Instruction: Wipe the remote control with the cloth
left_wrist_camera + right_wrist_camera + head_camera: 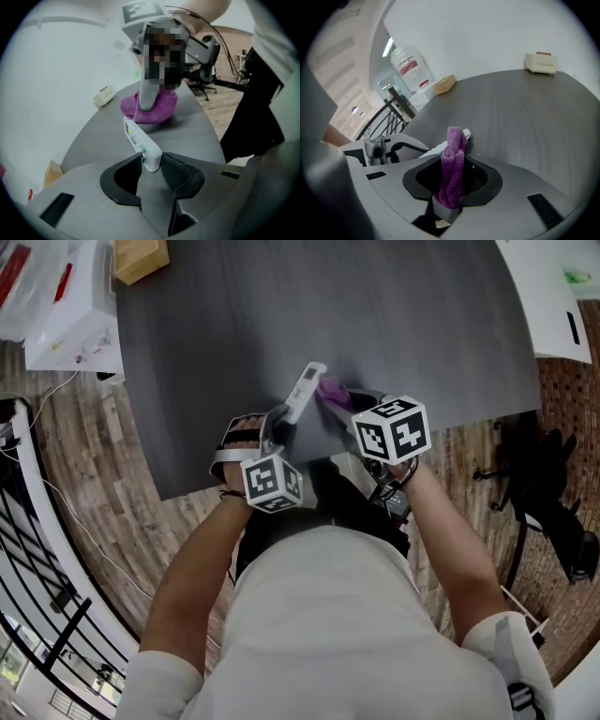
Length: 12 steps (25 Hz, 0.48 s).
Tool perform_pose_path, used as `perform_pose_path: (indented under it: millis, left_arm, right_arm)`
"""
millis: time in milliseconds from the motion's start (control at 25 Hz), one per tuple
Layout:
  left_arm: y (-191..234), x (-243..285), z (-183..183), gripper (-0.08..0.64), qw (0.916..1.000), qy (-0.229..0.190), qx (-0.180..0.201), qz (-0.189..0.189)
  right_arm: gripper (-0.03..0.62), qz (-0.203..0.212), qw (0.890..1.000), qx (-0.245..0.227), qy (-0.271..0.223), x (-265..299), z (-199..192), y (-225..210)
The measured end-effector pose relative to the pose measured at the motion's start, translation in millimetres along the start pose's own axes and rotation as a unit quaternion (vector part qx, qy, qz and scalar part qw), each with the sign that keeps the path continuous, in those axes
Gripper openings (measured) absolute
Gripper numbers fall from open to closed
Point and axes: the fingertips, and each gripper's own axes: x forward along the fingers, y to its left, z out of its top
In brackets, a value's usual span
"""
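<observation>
Left gripper view: left tool (pixel 151 165) clamped on near end of remote control (pixel 137 139), held tilted over grey worktop (pixel 187 131). Right gripper view: right tool (pixel 452 185) pinching purple cloth (pixel 453 159) at remote's far end.

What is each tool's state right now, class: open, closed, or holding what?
Left tool: closed on the white remote control.
Right tool: closed on the purple cloth.

The cloth (pixel 452 173) is purple, the remote control (pixel 140 145) white, the table (pixel 403 306) dark grey.
</observation>
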Motion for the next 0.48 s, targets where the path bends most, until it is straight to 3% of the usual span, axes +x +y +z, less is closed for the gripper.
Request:
perform_pose_path:
  millis: [240, 480]
  left_arm:
    - [-17.4, -5.0, 9.2, 0.137, 0.9988, 0.0, 0.012, -0.047]
    - [-27.2, -10.6, 19.3, 0.17, 0.995, -0.025, -0.042, -0.088]
  right_arm:
    - [0.101, -0.015, 1.0, 0.024, -0.003, 2.8, -1.8, -6.5]
    - [0.101, -0.04, 0.999, 0.008, 0.0, 11.3, 6.2, -6.3]
